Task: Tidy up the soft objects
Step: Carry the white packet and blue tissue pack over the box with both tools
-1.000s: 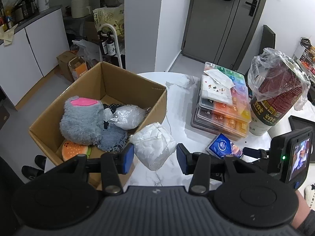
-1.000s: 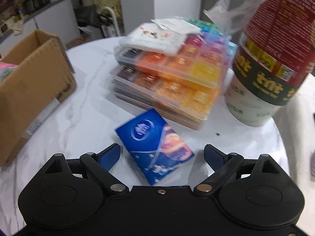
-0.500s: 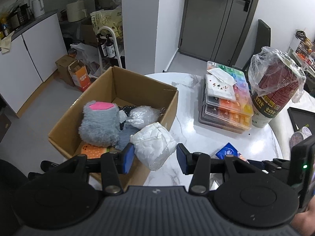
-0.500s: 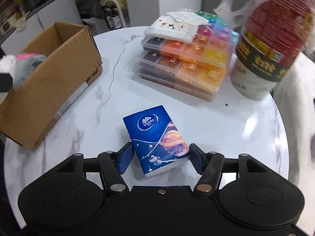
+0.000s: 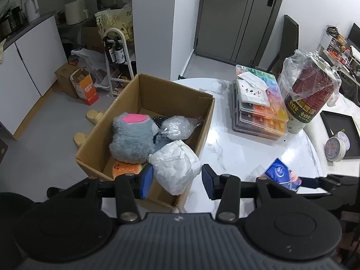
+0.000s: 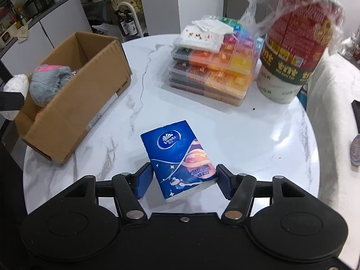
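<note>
Cardboard box (image 5: pixel 202 117) sitting at left on white marble tabletop (image 6: pixel 225 130), holding grey plush toy (image 5: pixel 132 139), clear bubble-wrap bundle (image 5: pixel 177 127), orange burger-like plush (image 5: pixel 126 168). Left hand-held gripper (image 5: pixel 177 178) hanging over box's near corner, gripping white crumpled soft packet (image 5: pixel 177 166) between blue pads, jaws partly closed on it. Farther right: blue tissue pack (image 6: pixel 180 159) clamped at its near end in right hand-held gripper (image 6: pixel 182 181), jaws having just been closing onto it, both pads pressing its sides; pack appearing lifted above tabletop. Beyond, stacked clear bead organizers (image 6: pixel 216 67) standing mid-tabletop; tall plastic-wrapped cup stack (image 6: pixel 292 51) standing just right of them.
</note>
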